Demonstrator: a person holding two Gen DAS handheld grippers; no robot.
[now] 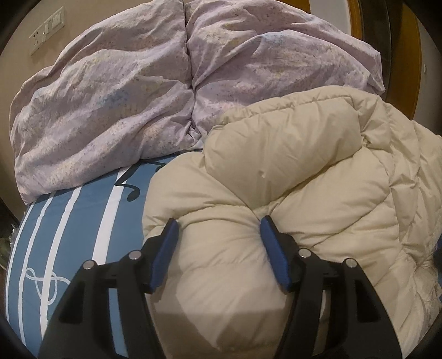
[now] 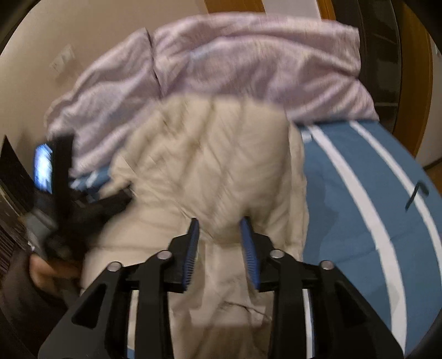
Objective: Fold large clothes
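A cream puffer jacket (image 1: 290,176) lies bunched on the blue striped bed sheet (image 1: 83,221). My left gripper (image 1: 218,223) has its blue pads spread wide around a thick fold of the jacket, pressing into it on both sides. In the right wrist view the jacket (image 2: 210,165) is blurred. My right gripper (image 2: 219,223) has its jaws partly closed on a bunched fold of the jacket. The left gripper (image 2: 91,210) shows at the left of that view, against the jacket's other side.
A rumpled lilac duvet (image 1: 138,96) is piled across the far side of the bed, also in the right wrist view (image 2: 234,63). The blue sheet (image 2: 359,193) lies to the right of the jacket. A beige wall with switches (image 1: 47,30) and a wooden door frame (image 1: 356,16) stand behind.
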